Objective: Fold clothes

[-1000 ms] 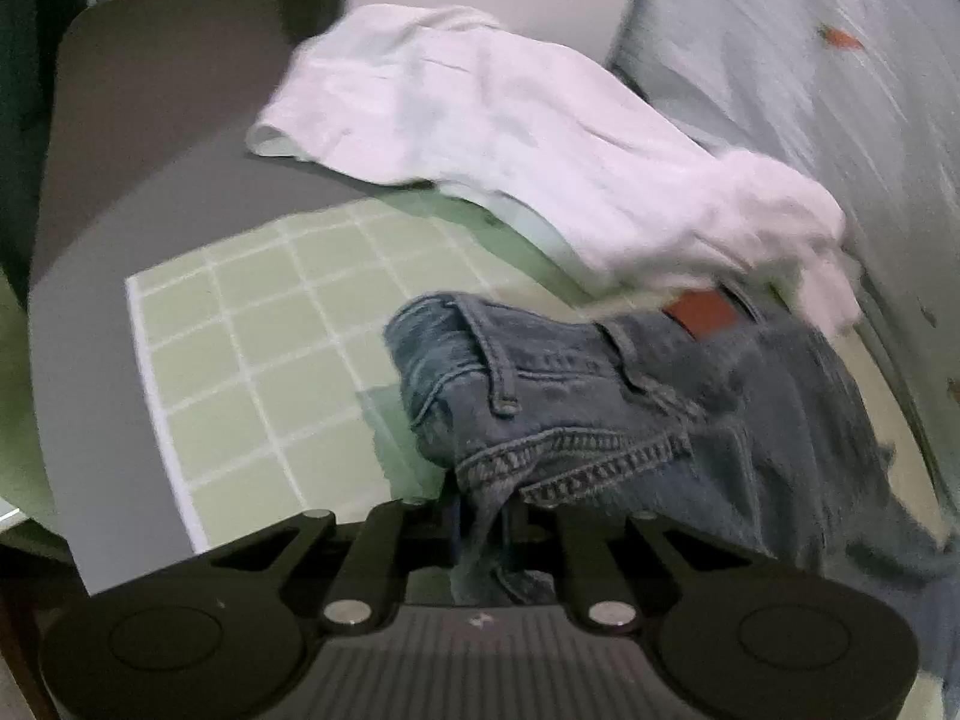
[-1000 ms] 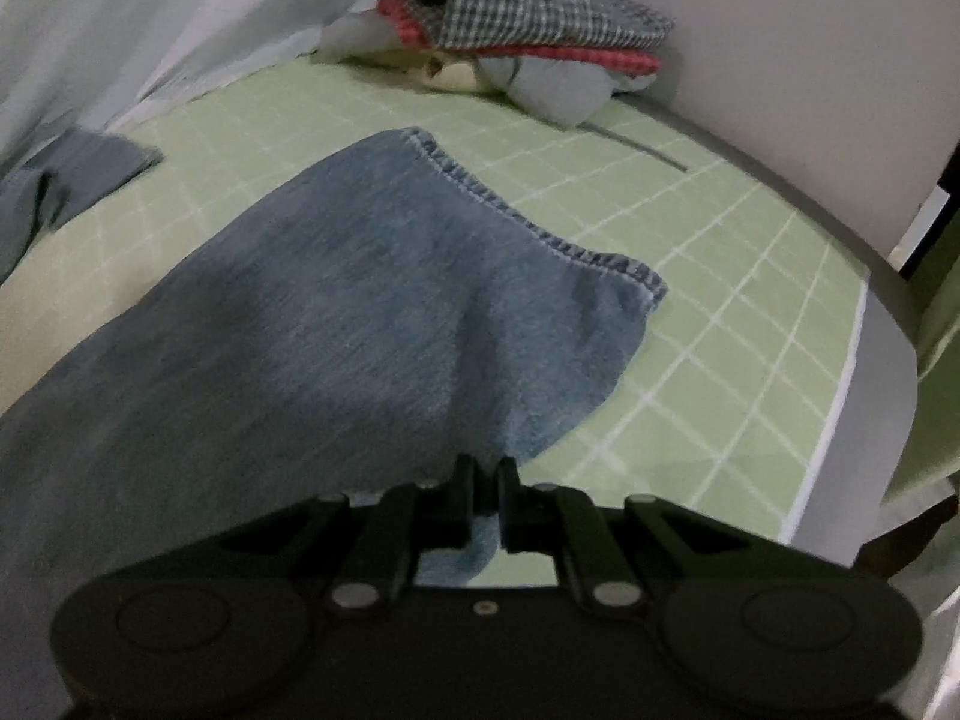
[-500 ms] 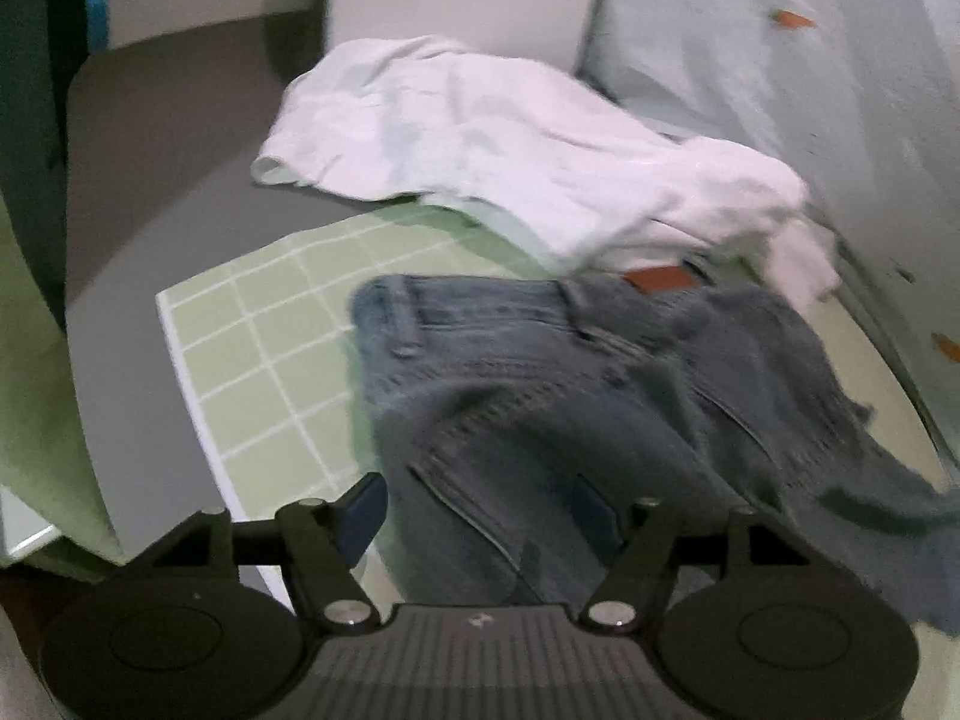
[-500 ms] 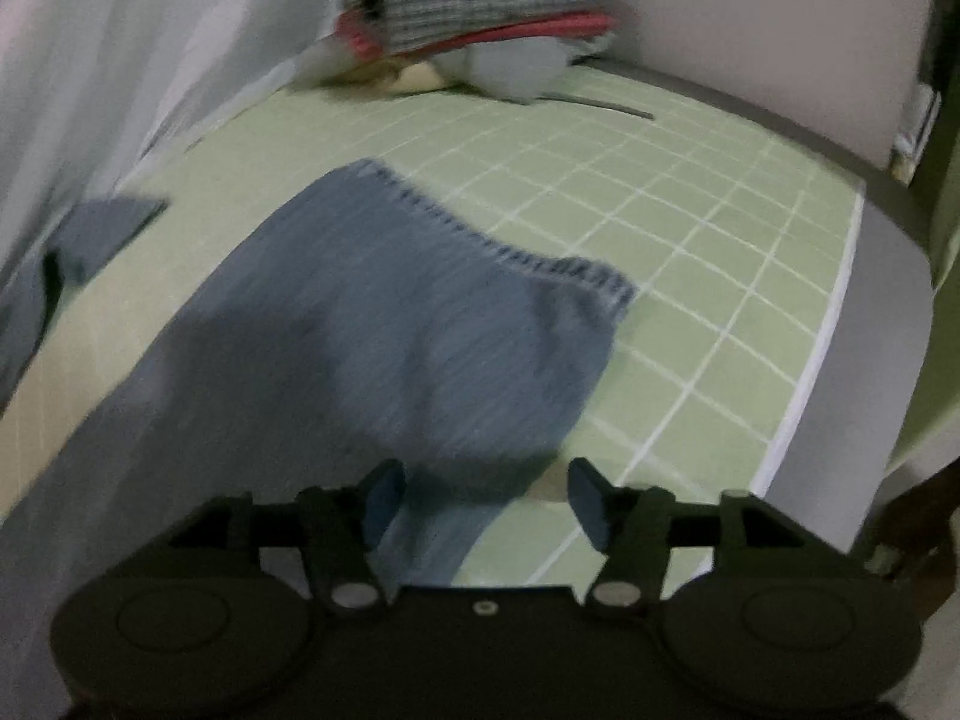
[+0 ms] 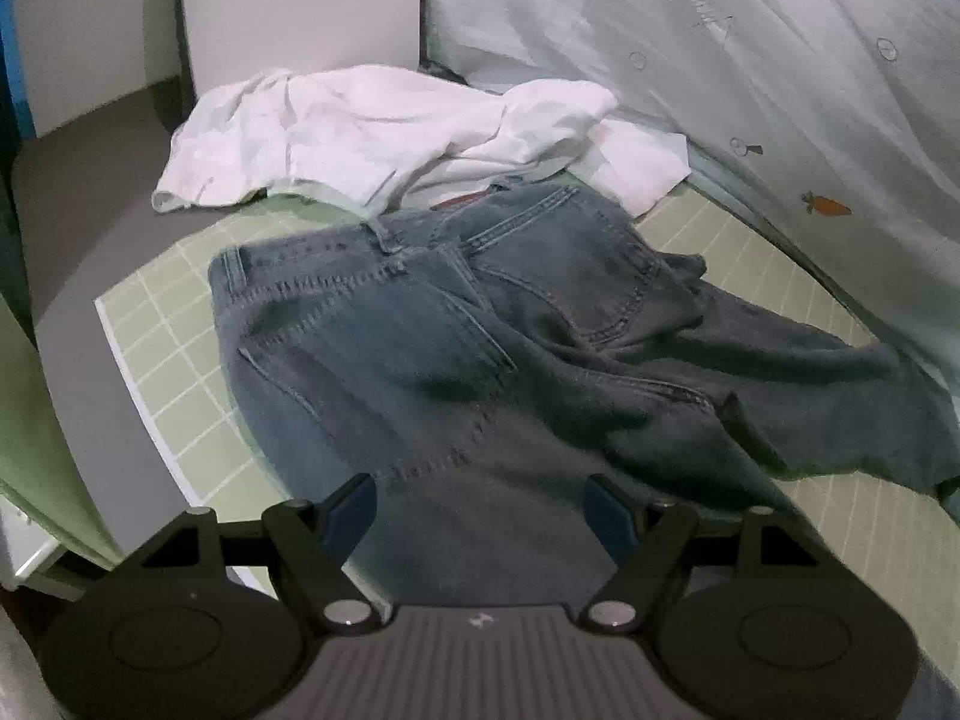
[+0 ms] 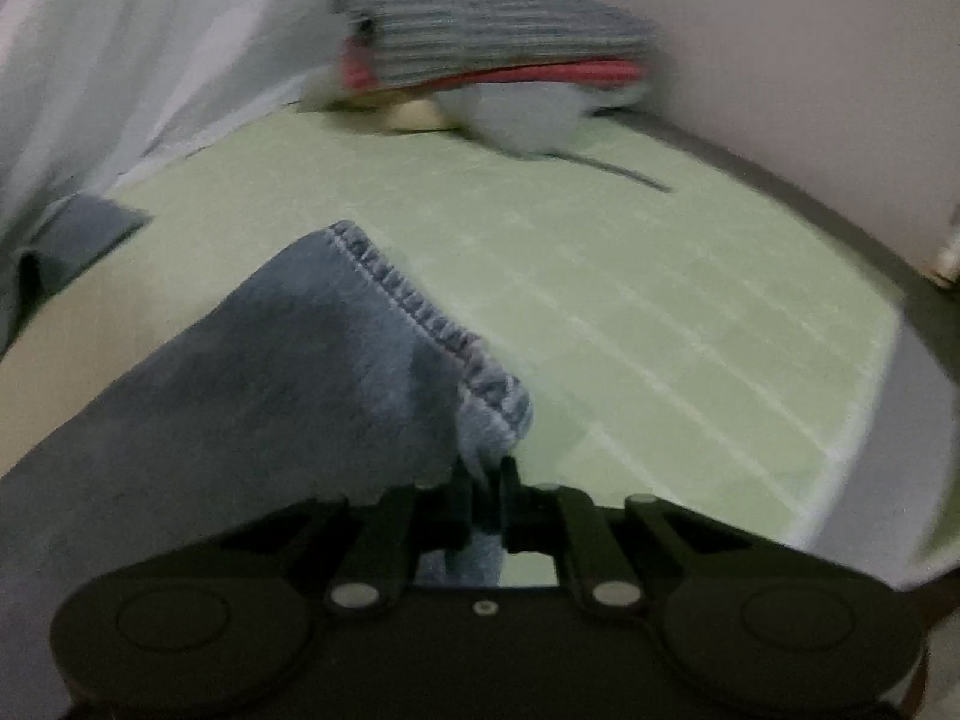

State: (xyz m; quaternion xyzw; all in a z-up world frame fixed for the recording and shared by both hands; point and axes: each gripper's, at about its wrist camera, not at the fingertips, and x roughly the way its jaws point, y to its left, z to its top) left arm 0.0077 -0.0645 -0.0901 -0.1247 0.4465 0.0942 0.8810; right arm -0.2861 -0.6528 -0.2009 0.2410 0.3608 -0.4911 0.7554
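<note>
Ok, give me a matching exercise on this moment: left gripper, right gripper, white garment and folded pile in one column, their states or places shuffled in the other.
1. left gripper
2. right gripper
3. white garment
4. folded pile

A. crumpled beyond the waistband of the jeans
B. shut on the jeans' leg hem
C. stacked at the mat's far end
D. open above the jeans

Pairs: 1-D, 2-B, 3-A, 4-C
</note>
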